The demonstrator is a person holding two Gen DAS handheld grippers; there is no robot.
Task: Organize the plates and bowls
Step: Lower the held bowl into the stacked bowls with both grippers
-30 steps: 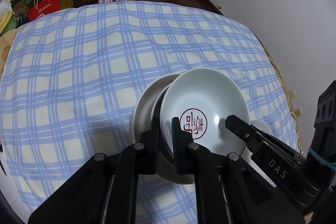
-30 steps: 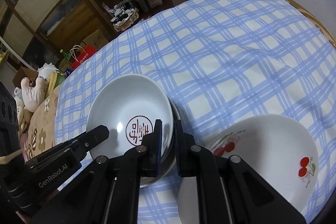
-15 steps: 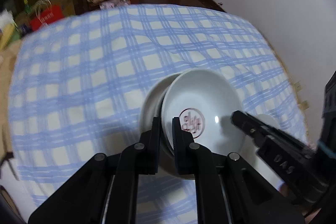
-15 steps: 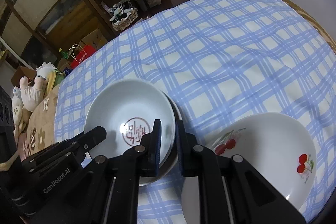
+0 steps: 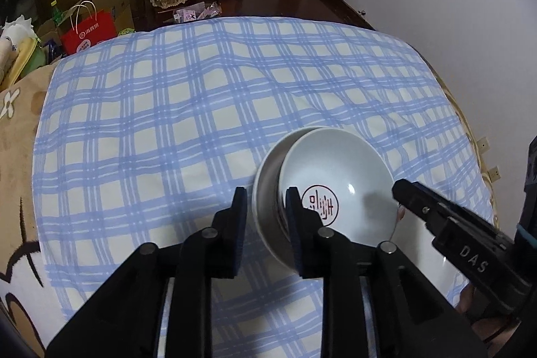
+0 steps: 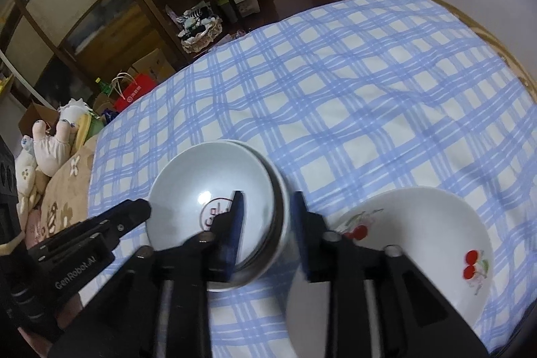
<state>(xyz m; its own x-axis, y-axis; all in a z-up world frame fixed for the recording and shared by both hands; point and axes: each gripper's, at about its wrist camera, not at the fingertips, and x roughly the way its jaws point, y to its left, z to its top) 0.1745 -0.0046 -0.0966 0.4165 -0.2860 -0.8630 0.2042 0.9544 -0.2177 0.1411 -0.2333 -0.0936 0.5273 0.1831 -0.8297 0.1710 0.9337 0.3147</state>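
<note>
We have just been opening both grippers: the left gripper (image 5: 265, 210) and right gripper (image 6: 266, 213) each straddle the stacked bowls' (image 5: 335, 190) rim on the checked cloth (image 5: 167, 123), unclamped.
</note>
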